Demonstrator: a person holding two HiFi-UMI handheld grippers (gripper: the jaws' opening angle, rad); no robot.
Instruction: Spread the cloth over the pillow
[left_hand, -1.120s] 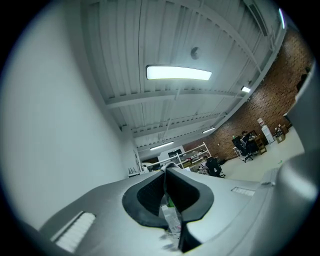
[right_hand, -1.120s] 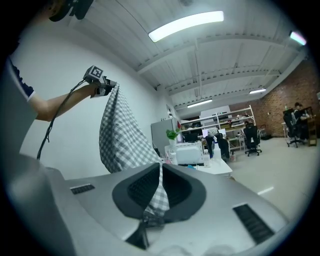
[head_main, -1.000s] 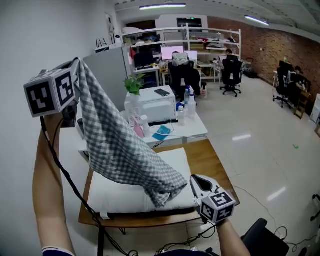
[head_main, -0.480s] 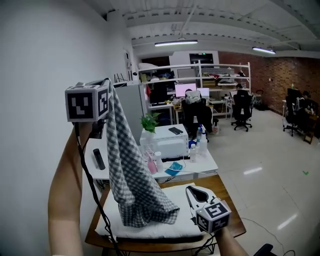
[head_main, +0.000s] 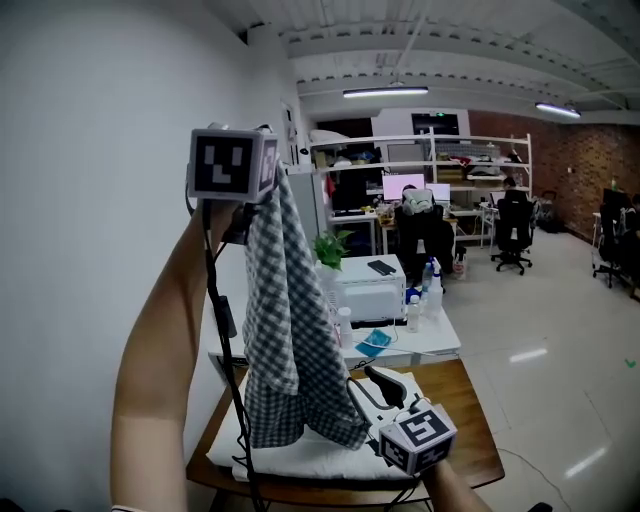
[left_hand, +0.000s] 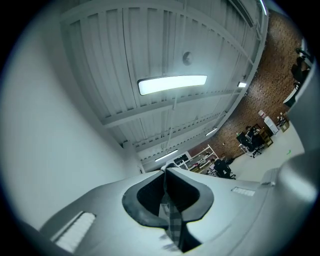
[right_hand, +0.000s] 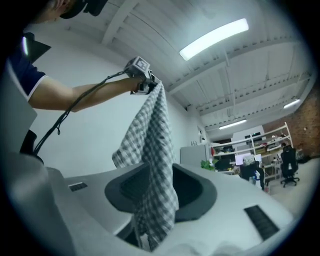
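cloth (head_main: 290, 330): grey-and-white check all over
pillow (head_main: 310, 458): plain white
surface (head_main: 478, 440): mid-brown wood
left gripper (left_hand: 166, 174): pale grey shell, dark grey pads
marker cube (head_main: 225, 163): white faces with black square markers
wall (head_main: 90, 200), at 9 o'clock in the head view: plain white
brick wall (head_main: 590, 150), at 2 o'clock: red-brown
plant (head_main: 333, 247), near centre: green
floor (head_main: 540, 340), at 3 o'clock: pale grey, glossy
office chairs (head_main: 515, 225): black
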